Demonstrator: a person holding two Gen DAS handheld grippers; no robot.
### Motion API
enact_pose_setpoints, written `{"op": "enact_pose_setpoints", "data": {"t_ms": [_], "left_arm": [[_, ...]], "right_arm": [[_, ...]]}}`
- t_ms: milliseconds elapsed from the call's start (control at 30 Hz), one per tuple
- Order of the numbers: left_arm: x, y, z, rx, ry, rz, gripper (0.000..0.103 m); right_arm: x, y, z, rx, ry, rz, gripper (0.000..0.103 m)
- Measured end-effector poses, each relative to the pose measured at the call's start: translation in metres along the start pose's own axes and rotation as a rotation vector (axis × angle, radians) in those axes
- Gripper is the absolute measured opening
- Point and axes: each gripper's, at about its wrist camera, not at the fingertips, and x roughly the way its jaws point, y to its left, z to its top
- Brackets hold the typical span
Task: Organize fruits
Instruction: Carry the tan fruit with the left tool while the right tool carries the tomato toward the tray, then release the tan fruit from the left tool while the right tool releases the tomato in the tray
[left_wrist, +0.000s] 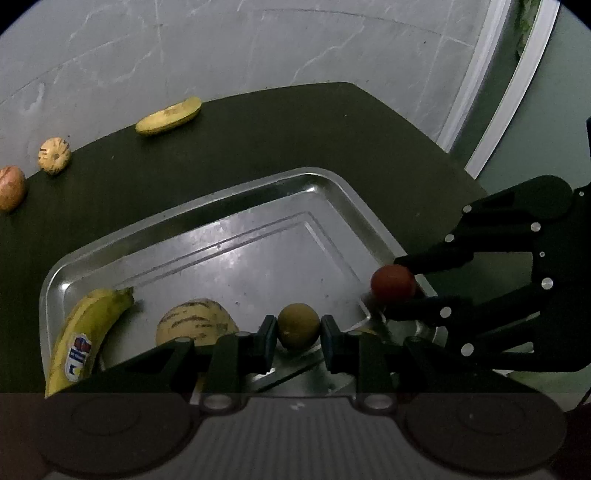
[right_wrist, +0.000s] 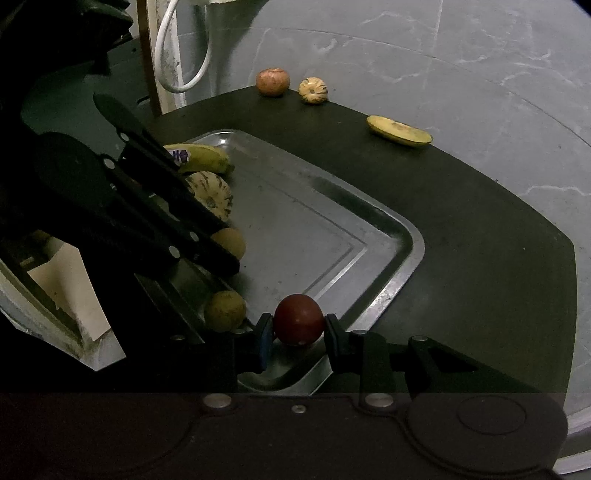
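Now both grippers sit low over the metal tray (left_wrist: 207, 206) on the dark table (left_wrist: 295, 129). The left gripper (left_wrist: 298, 332) has its jaws closed tight on a small greenish-brown fruit (left_wrist: 298, 326), held just above the tray's near edge. To its right, the right gripper (right_wrist: 299, 328) is clamped on a round red fruit (right_wrist: 298, 319), jaws pressed to either side, right at the tray's corner rim. From the right wrist view, another greenish fruit (right_wrist: 224, 310) rests in the tray just beside the red one. Already in the tray: a banana (left_wrist: 85, 332) with a sticker at the left side, and a striped pale melon-like fruit (left_wrist: 197, 321) next to it. Out on the table, well apart from the tray, lie a second banana (left_wrist: 169, 115), a small striped fruit (left_wrist: 54, 155) and a reddish apple-like fruit (left_wrist: 11, 187) near the far edge. Beyond the table is a pale marbled floor (left_wrist: 184, 48).
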Motion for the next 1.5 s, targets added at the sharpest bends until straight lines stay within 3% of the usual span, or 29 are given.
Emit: {"op": "enact_pose_setpoints", "data": {"t_ms": [800, 1167, 1300, 1400, 1500], "left_arm": [[0.005, -0.005, -0.012, -0.038, 0.030, 0.035, 0.029], [-0.001, -0.006, -0.015, -0.048, 0.012, 0.048, 0.036], [-0.006, -0.006, -0.017, -0.051, 0.000, 0.050, 0.042], [-0.012, -0.007, -0.019, -0.061, -0.017, 0.059, 0.059], [-0.019, -0.009, -0.019, -0.061, -0.037, 0.061, 0.067]], "right_arm": [[0.005, 0.008, -0.005, -0.050, 0.005, -0.013, 0.032], [-0.002, 0.010, -0.011, -0.029, -0.009, -0.043, 0.047], [-0.009, 0.008, -0.013, -0.009, -0.020, -0.054, 0.055], [-0.014, 0.007, -0.015, 0.006, -0.027, -0.061, 0.060], [-0.018, 0.007, -0.016, 0.017, -0.039, -0.072, 0.065]]}}
